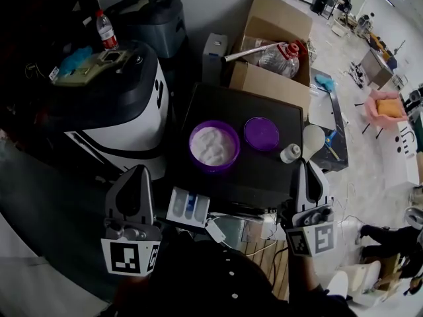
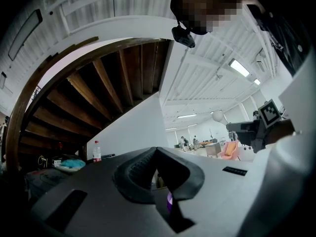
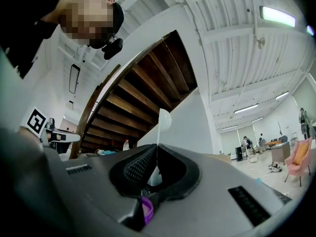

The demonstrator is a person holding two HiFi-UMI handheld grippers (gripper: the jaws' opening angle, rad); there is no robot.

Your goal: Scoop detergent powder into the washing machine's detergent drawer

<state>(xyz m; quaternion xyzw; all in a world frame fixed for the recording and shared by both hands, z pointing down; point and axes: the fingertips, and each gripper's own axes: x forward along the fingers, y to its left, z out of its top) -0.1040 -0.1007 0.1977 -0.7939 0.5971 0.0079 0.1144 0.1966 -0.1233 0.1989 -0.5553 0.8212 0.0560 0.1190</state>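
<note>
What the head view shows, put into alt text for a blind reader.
Seen from above, an open purple tub of white powder and a purple lid sit on a dark washing machine top. The right tongs grip a white scoop beside them; the left tongs, shut and empty, hover near the pulled-out detergent drawer.

The left gripper and the right gripper have smooth grey shells, with black textured pads lining the jaws. Each carries a cube of black-and-white square markers. The person wears a dark top dotted with small pale buttons.
</note>
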